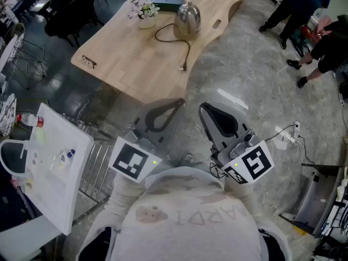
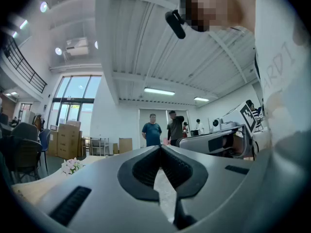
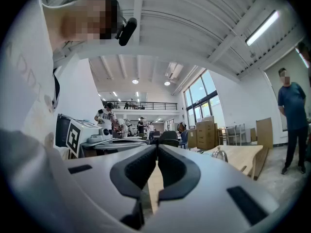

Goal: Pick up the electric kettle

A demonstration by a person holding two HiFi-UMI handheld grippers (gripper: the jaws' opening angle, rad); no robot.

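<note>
- Electric kettle (image 1: 187, 19): silver and rounded, standing upright on the light wooden desk (image 1: 130, 58) at the upper middle of the head view. In the right gripper view it shows small (image 3: 219, 154), right of centre on the desk top.
- Power cord (image 1: 173, 36): black, looping from the kettle's base across the desk. Its plug lies loose near the desk's lower edge.
- Left gripper (image 1: 181, 100): lower middle of the head view, held level over the grey floor (image 1: 261, 86). In its own view (image 2: 160, 147) the fingers (image 2: 142, 169) are closed, tips touching, with nothing between them.
- Right gripper (image 1: 202, 106): just right of the left one in the head view, also level over the floor. In its own view (image 3: 156, 147) the fingers (image 3: 132, 171) are closed tip to tip and hold nothing.
- Kettle relative to fingers: well apart from both pairs. It sits above them in the head view, with desk surface and bare floor between, and neither pair touches it.
- Flower pot (image 1: 144, 13): pale blossoms, on the desk left of the kettle. It also shows at the lower left of the left gripper view (image 2: 72, 165).
- Dark flat box (image 1: 168, 2): at the desk's upper edge, just beside the kettle.
- Glasses (image 1: 88, 62): at the desk's left edge.
- White cart (image 1: 54, 162): lower left of the head view.
- People (image 1: 296, 7): standing on the floor at the upper right of the head view.
</note>
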